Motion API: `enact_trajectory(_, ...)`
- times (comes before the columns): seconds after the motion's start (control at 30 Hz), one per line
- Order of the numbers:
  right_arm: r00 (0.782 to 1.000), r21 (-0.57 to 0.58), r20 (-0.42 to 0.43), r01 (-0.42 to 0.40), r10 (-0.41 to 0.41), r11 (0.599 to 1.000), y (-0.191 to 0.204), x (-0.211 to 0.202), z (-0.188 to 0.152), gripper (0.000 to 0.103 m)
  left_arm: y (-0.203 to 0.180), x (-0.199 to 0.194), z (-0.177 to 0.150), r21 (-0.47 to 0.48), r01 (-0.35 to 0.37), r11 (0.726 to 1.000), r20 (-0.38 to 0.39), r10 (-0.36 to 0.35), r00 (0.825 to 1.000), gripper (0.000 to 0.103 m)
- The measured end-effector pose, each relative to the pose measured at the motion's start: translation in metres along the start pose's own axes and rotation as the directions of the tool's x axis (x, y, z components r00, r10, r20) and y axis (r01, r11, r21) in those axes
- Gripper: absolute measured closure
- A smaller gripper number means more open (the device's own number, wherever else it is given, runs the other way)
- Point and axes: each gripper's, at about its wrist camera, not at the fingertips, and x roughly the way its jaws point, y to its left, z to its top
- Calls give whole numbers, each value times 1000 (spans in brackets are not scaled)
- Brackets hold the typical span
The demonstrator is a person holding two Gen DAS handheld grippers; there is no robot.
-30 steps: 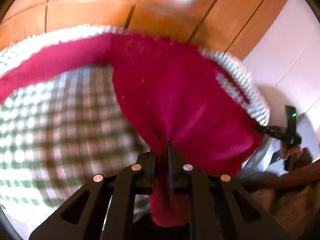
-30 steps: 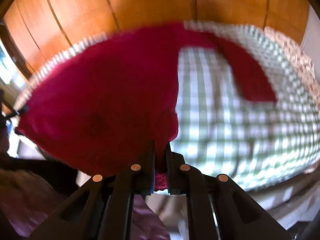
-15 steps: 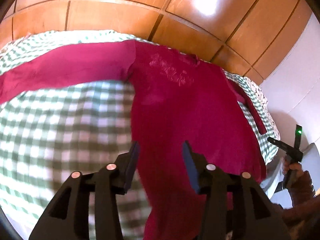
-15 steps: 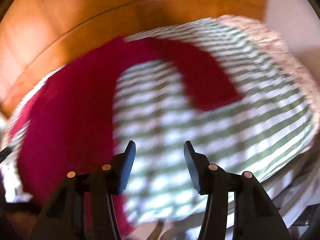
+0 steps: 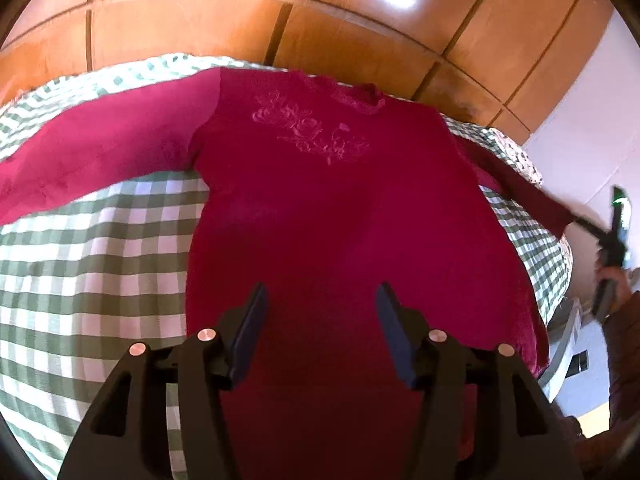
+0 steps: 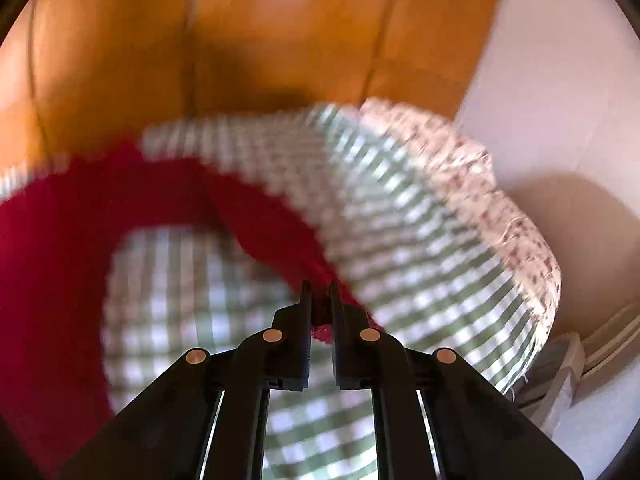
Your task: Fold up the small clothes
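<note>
A small red long-sleeved shirt [image 5: 328, 208] lies spread face up on a green-and-white checked bed cover [image 5: 92, 264], neck toward the wooden wall. My left gripper [image 5: 320, 304] is open and empty over the shirt's lower body. My right gripper [image 6: 319, 292] is shut on the cuff of the shirt's right sleeve [image 6: 256, 216], which stretches back to the shirt body at the left. The right gripper also shows in the left wrist view [image 5: 600, 236] at the far right, at the sleeve end.
A wood-panelled wall [image 5: 320, 20] stands behind the bed. A white wall [image 6: 560, 100] is at the right. A floral cloth [image 6: 480, 168] edges the bed's right side. The right wrist view is blurred.
Both grippers let go of the shirt's bottom hem and opened. The shirt now lies flat. My right gripper then moved right and shut on the right sleeve's cuff.
</note>
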Motion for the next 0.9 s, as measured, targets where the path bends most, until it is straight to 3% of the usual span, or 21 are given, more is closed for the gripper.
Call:
enact_trajectory(0.07,999,82,23,32,-34,996,-28,6,24,96,1,5,1,-11,-4,1000,-11,4,1000,47)
enact_trajectory(0.17,994,159,-7,112,-113,981,-58,35,49,97,-2,10,1,-11,-10,1000,-21,10,1000,47)
enact_trajectory(0.33,962,186,-88,272,-259,944,-84,103,75,97,-1,14,4,-25,-28,999,-27,27,999,47)
enact_trajectory(0.53,902,134,-176,418,-394,898,-82,177,93,97,5,14,9,-53,-55,997,-31,53,998,46)
enact_trajectory(0.57,897,117,-185,426,-402,897,-76,186,94,97,8,13,10,-63,-60,996,-30,59,998,46)
enact_trajectory(0.63,908,103,-202,392,-367,914,-64,198,93,96,13,10,11,-81,-66,995,-22,64,998,41)
enact_trajectory(0.67,910,98,-203,385,-361,917,-60,201,93,89,18,7,11,-104,-64,992,-12,63,998,37)
enact_trajectory(0.7,914,93,-196,377,-354,922,-53,200,93,60,23,4,12,-124,-64,990,-6,64,998,35)
enact_trajectory(0.77,932,109,-140,351,-335,930,-37,188,92,20,43,-6,10,-198,-64,978,16,69,998,34)
enact_trajectory(0.83,955,110,-98,291,-281,951,-16,172,91,20,66,-18,8,-268,-91,959,39,106,994,34)
enact_trajectory(0.9,986,91,-74,158,-152,983,18,153,86,20,97,-31,3,-364,-127,923,55,158,986,34)
